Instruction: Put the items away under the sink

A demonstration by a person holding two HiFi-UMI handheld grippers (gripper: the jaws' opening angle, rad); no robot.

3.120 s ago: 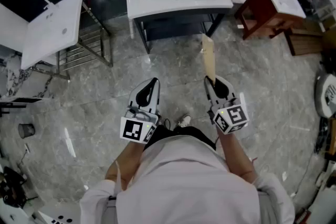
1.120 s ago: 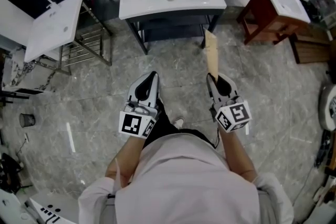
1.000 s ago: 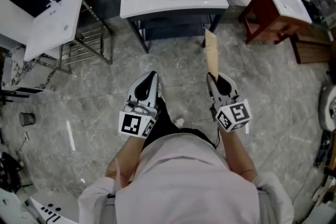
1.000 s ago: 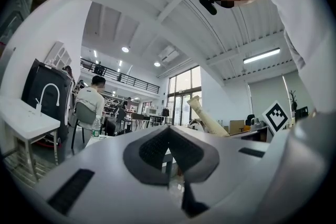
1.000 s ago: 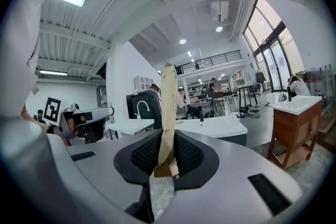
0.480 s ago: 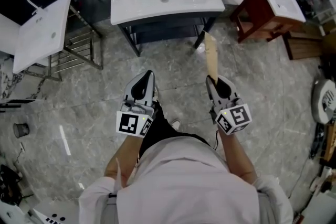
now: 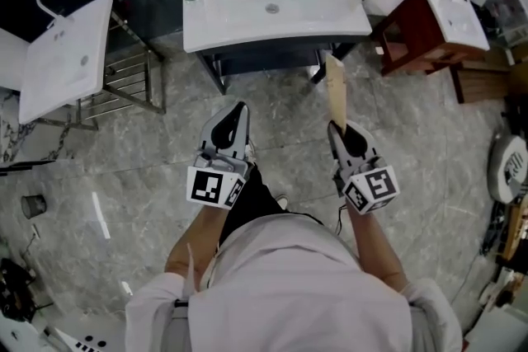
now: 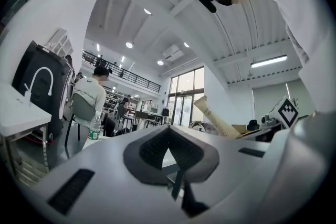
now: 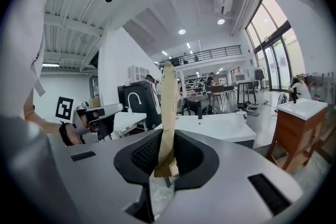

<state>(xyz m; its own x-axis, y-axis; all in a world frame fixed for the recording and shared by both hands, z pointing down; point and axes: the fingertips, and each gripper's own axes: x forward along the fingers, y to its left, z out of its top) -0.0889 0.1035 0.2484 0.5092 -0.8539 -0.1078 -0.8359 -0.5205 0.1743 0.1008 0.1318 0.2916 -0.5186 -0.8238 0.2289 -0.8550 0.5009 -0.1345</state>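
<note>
**Sink drawn closer, packet ready to stow**

You have closed in on the sink (image 7: 247, 35): it sits lower in the head view than half a second ago, at your 12 o'clock. Your right gripper (image 7: 343, 130) stays clamped on the base of the tan paper packet (image 7: 336, 93), whose tip points to 12 o'clock and now nearly meets the basin's front edge. Your left gripper (image 7: 234, 116) has its jaws together on nothing, at 11 o'clock. The dark shelf (image 7: 268, 62) beneath looks within reach, so lowering the packet is likely next.
</note>
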